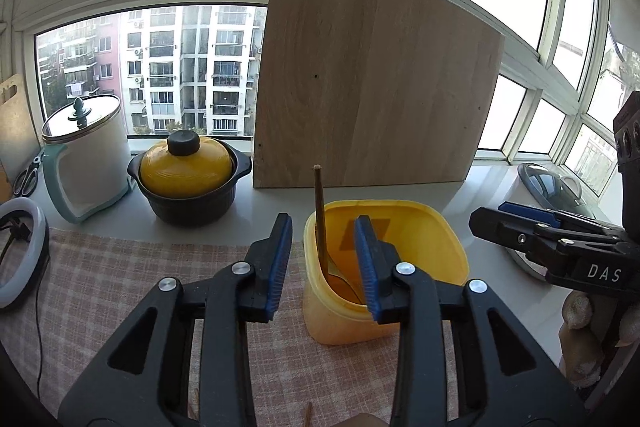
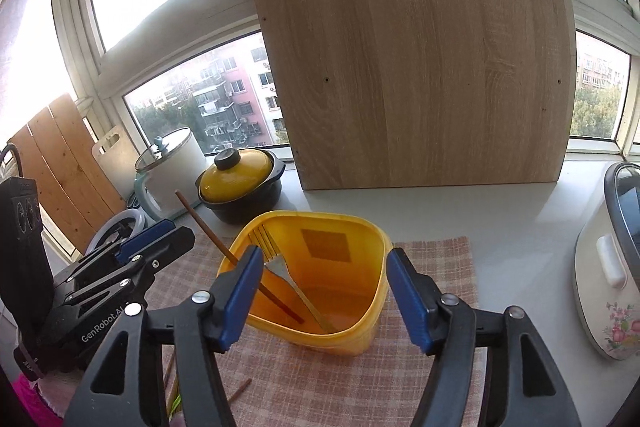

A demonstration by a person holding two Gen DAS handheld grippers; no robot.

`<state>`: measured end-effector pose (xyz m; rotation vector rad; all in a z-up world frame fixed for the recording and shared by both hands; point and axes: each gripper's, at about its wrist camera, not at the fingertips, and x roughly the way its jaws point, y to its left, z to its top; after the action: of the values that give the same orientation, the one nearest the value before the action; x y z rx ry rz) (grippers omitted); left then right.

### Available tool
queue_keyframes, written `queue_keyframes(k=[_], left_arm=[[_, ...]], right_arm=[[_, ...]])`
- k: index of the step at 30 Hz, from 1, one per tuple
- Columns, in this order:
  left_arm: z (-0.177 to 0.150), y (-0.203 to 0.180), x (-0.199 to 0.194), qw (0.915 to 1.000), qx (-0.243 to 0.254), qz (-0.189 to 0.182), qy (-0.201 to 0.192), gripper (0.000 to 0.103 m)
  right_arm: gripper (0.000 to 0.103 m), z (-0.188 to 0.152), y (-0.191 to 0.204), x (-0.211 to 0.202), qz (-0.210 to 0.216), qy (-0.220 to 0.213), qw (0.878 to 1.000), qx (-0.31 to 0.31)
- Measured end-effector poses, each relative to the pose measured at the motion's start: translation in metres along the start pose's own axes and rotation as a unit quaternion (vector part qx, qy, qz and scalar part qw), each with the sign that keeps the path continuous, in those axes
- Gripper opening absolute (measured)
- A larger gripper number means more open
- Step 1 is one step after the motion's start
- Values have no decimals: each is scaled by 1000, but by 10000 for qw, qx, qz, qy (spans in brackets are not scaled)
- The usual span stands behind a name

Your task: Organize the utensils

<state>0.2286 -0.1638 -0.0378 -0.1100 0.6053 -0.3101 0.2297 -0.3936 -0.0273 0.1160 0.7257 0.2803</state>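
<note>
Your landmark is the yellow container (image 2: 320, 279), standing upright on the checked cloth (image 2: 432, 259) that covers the near part of the pale surface (image 2: 460, 211). Inside it, a wooden chopstick (image 2: 208, 227) leans against the container's left rim with its top end sticking out up and to the left, and a metal fork (image 2: 280, 267) lies slanted with its tines up against the left inner wall.

Your left gripper (image 1: 324, 259) is spread wide and holds nothing; its right finger sits over the container's near rim, its left finger outside the container to the left. Your right gripper (image 2: 322, 291) is also wide and empty, its two fingers flanking the container's near side.

Behind the container a wooden board (image 2: 432, 67) leans upright against the window. Behind and to the container's left stand a black pot with a yellow lid (image 2: 240, 183) and, further left, a white jar with a glass lid (image 2: 172, 171). To the container's right sits a rice cooker (image 2: 608, 267). More brown sticks (image 2: 240, 389) lie on the cloth in front of the container, to its left.
</note>
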Motion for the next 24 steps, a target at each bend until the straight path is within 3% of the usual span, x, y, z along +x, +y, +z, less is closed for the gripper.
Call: queue_keyframes(k=[10, 12, 15, 19, 24], left_arm=[[-13, 21, -30, 9999, -52, 76, 86, 32], [-16, 26, -38, 9999, -95, 34, 65, 44], [-23, 34, -51, 9999, -73, -11, 115, 51], [-34, 41, -62, 9993, 157, 33, 323, 51], [-53, 62, -80, 9981, 54, 88, 608, 51]], right_arm=[[103, -14, 16, -32, -464, -377, 9982, -31], [103, -20, 19, -39, -611, -498, 9969, 55], [103, -27, 24, -45, -787, -550, 9953, 125], [103, -37, 32, -53, -896, -518, 9946, 73], [103, -51, 46, -57, -833, -344, 9958, -134]])
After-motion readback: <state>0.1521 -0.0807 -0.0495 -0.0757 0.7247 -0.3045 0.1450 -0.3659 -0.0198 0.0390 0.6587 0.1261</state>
